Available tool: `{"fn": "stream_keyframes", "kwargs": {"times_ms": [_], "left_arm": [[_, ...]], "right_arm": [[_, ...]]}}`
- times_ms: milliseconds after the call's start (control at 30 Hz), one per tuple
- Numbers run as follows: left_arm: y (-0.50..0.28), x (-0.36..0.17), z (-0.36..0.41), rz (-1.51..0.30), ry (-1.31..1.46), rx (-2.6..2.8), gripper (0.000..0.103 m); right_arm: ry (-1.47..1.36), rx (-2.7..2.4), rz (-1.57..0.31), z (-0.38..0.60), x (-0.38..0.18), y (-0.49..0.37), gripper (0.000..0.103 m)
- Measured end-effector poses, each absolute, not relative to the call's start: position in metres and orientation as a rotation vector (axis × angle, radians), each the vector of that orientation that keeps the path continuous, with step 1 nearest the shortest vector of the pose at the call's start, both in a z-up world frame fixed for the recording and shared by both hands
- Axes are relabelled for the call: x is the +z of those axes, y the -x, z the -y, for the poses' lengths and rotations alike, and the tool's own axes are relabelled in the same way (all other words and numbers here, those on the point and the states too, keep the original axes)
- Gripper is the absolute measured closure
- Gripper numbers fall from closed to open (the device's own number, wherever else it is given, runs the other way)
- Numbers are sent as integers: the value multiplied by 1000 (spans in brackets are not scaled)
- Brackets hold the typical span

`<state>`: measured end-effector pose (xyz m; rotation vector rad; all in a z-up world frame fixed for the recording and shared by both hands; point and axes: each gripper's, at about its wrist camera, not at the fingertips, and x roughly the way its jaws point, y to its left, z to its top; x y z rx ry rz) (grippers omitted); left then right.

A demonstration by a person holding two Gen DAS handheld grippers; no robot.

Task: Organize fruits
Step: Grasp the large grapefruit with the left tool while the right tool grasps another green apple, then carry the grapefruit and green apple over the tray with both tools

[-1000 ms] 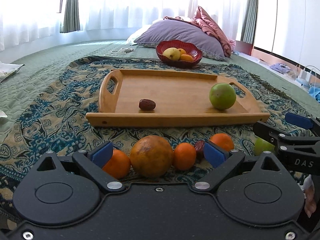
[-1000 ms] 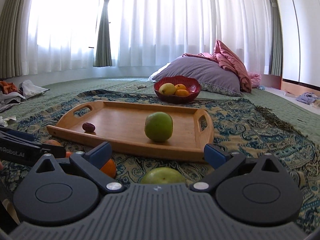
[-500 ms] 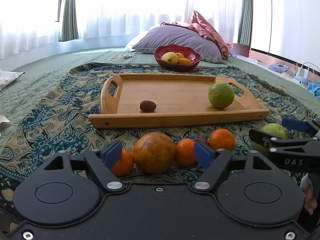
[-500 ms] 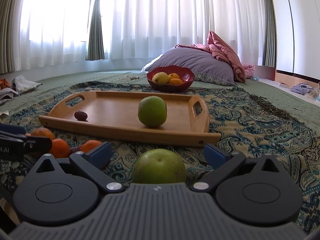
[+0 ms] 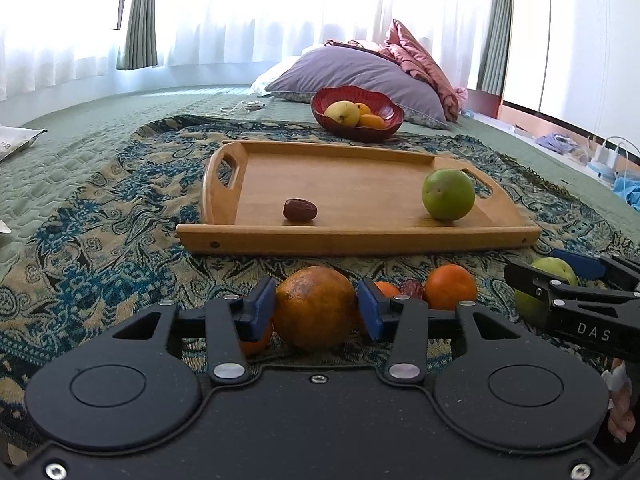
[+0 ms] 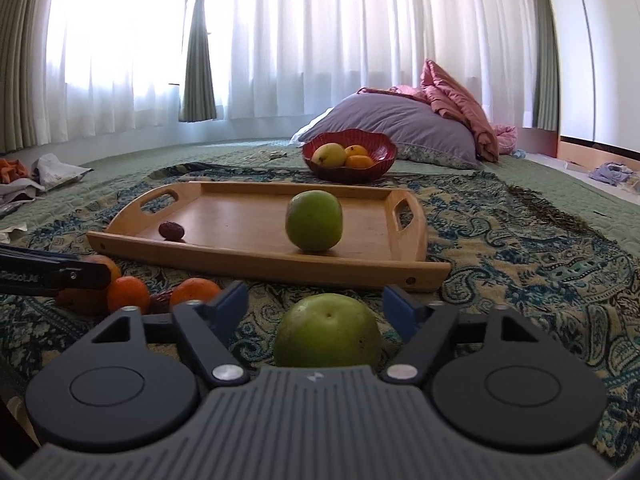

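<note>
your left gripper (image 5: 316, 307) has just pinched the big orange (image 5: 315, 307); your right gripper (image 6: 316, 307), narrowing, still spread around the green apple (image 6: 327, 332). lift next.

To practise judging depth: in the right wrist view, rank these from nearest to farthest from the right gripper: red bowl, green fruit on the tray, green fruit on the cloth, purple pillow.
1. Green fruit on the cloth, between the open fingers of the right gripper.
2. Green fruit on the tray, straight ahead.
3. Red bowl, beyond the tray.
4. Purple pillow, behind the bowl, to the right.
</note>
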<state>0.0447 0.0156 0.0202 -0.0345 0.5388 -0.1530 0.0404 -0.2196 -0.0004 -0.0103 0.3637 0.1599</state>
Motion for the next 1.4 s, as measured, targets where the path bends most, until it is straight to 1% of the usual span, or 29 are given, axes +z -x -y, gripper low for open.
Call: {"fn": "stream_keyframes", "kwargs": {"times_ms": [100, 367, 633, 700, 767, 833, 900, 1100, 1400], "left_arm": [[-50, 19, -17, -540, 50, -148, 59], [-64, 15, -21, -543, 70, -145, 57], [-79, 12, -28, -584, 149, -161, 55], [-79, 11, -30, -585, 179, -174, 52], [-78, 11, -33, -584, 207, -188, 53], [-76, 12, -33, -584, 201, -180, 56], [-73, 14, -32, -577, 192, -176, 57], [-63, 21, -20, -540, 119, -146, 58], [-63, 44, -16, -489, 92, -136, 58]], "right_arm": [[24, 163, -368, 217, -1, -41, 29], [17, 143, -383, 218, -4, -40, 29], [-38, 137, -434, 225, -11, -43, 29], [-39, 140, -436, 224, -11, -42, 29], [-36, 141, -437, 223, -12, -42, 29], [-33, 143, -435, 222, -11, -42, 34], [-38, 131, -421, 223, -10, -40, 44], [-51, 111, -392, 224, -6, -38, 44], [-58, 125, -351, 222, 11, -41, 44]]}}
